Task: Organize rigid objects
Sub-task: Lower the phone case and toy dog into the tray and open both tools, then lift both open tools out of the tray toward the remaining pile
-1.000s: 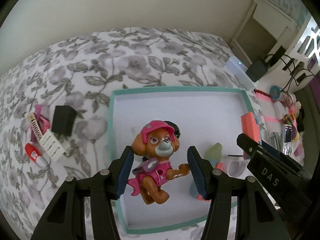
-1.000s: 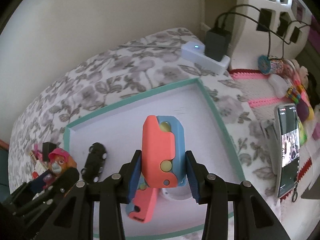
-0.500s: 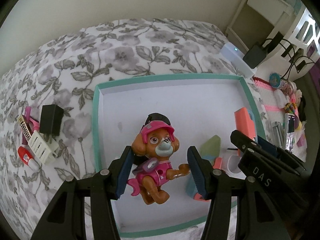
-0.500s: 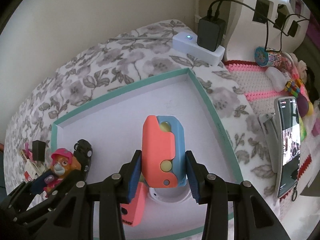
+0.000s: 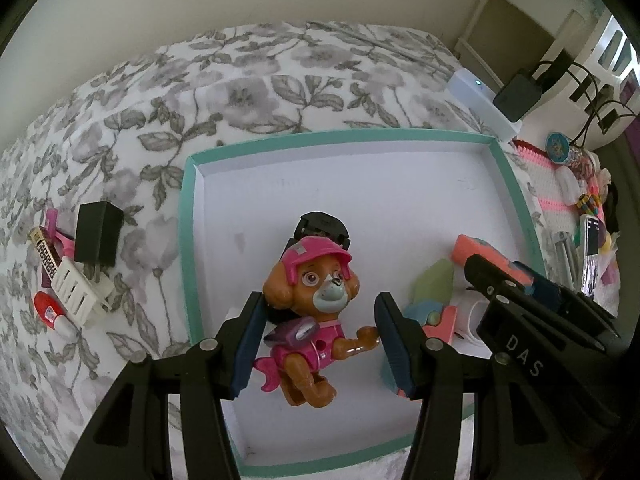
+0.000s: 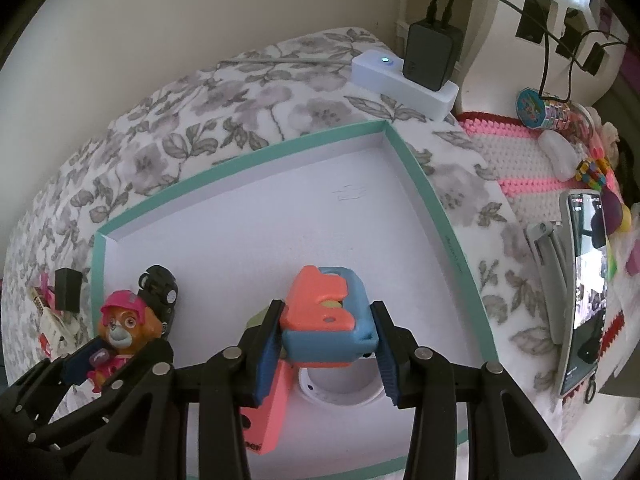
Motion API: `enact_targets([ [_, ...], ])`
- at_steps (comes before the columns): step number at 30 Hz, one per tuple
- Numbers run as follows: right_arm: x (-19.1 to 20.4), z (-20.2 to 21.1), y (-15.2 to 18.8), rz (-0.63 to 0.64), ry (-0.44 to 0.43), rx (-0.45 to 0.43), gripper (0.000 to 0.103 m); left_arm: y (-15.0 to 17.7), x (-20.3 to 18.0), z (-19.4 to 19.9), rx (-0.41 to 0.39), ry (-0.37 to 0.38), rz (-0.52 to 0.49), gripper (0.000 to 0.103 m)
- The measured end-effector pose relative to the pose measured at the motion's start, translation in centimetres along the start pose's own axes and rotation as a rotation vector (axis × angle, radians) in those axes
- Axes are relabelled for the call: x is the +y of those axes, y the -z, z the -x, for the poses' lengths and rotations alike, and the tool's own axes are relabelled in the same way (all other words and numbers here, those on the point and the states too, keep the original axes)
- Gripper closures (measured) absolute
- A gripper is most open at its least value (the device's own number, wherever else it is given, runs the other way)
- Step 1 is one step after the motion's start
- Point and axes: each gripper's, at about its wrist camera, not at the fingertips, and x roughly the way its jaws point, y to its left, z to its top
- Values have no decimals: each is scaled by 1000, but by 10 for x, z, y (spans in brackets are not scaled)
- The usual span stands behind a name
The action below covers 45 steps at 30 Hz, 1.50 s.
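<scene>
My left gripper [image 5: 318, 344] is shut on a brown toy pup in a pink cap [image 5: 314, 308] and holds it over the white tray with a teal rim [image 5: 188, 216]. A black toy car [image 5: 320, 226] lies in the tray just behind the pup. My right gripper [image 6: 326, 350] is shut on an orange and blue toy block [image 6: 328, 320], now tipped on its side, over the tray's near right part [image 6: 424, 188]. Under it lie a white ring [image 6: 340, 392] and an orange piece [image 6: 266, 412]. The pup [image 6: 120, 324] and car [image 6: 160, 286] show at the left.
Left of the tray on the floral bedspread lie a black charger [image 5: 98, 234], a white clip [image 5: 76, 298], a red-capped tube [image 5: 50, 312] and a patterned box [image 5: 44, 252]. A white hub with a black adapter [image 6: 404, 80], a phone [image 6: 584, 292] and trinkets sit to the right.
Both grippers moved lower and nearer over the tray. The orange and blue block has tipped from upright onto its side in the right gripper. The pup stays gripped.
</scene>
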Motion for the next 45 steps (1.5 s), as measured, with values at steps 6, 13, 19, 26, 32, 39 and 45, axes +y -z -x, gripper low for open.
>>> enact_targets([
  [6,1,7,-2,5,18,-19,46,-3,2,9,-16,-14,-7,43],
  [13,2,26,-6,-1,16,-78,45,-5,7,21,-40,-20,3,39],
  [19,8,41,-8,11,7,-124,46,-5,22,30,-63,-77,32,39],
  [26,13,42,-7,30,4,-126,46,-6,49,35,-77,-117,98,39],
  [32,27,33,-2,85,10,-97,36,-5,75,35,-82,-153,158,26],
  [39,41,28,2,141,26,-86,20,-3,103,38,-101,-188,224,14],
  [45,47,24,4,168,23,-75,6,0,121,41,-114,-201,269,14],
])
